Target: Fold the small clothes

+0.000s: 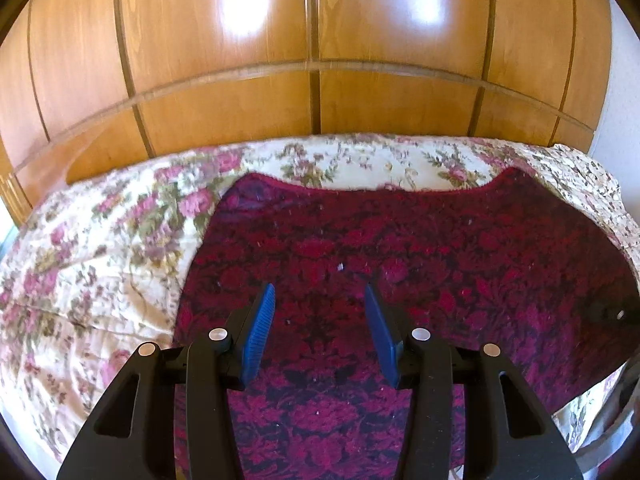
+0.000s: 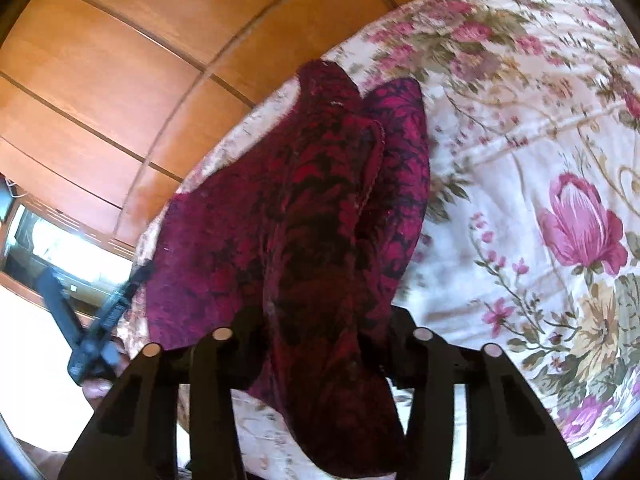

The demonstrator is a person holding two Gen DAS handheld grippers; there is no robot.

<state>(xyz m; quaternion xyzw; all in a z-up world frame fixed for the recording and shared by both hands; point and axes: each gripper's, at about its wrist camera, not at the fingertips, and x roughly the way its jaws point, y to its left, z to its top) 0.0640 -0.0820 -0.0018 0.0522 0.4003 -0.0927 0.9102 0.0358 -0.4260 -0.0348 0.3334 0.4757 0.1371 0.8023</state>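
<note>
garment (image 1: 400, 248) dark red, lies on floral bedspread (image 1: 100, 240) | R gripper (image 2: 320, 344) clamped on bunched edge, lifted | L gripper (image 1: 320, 312) jaws apart, empty, above cloth | progress: first fold starting, rest undone

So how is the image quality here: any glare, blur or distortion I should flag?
Left wrist view: two white glare patches on the glossy wooden wardrobe doors, whose straight trim bows from fisheye distortion; the dark red patterned garment is fairly sharp. Right wrist view: motion blur smears the cream floral bedspread, and the window at far left is blown out.
</note>
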